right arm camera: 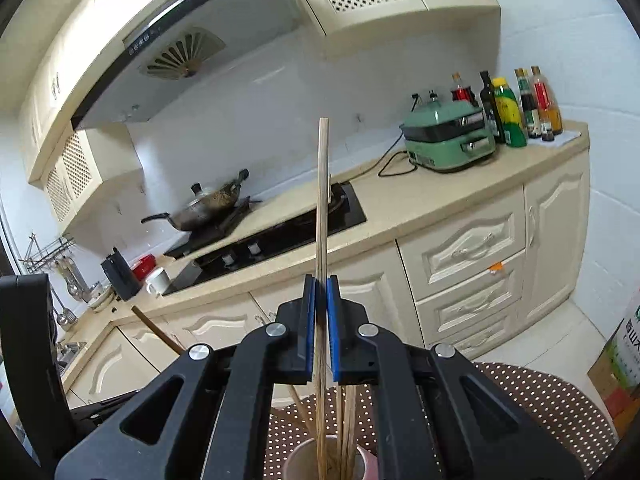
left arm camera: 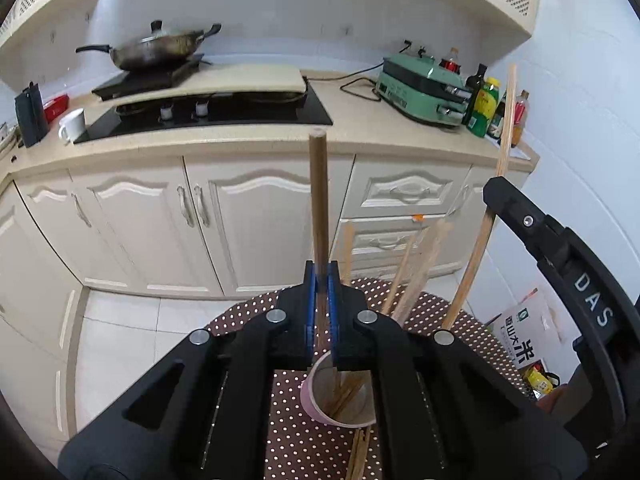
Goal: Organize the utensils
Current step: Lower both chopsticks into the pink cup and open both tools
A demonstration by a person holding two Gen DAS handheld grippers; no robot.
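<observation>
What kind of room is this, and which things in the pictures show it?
Most likely a home kitchen. A wok sits above a black gas hob set into the counter, a range hood hangs over it, and bottles of oil and sauce stand by a green electric cooker.

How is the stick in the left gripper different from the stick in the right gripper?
The dark chopstick in the left gripper is brown and round-ended; the pale chopstick in the right gripper is light and thinner. Both stand upright, clamped, above the pink cup.
</observation>
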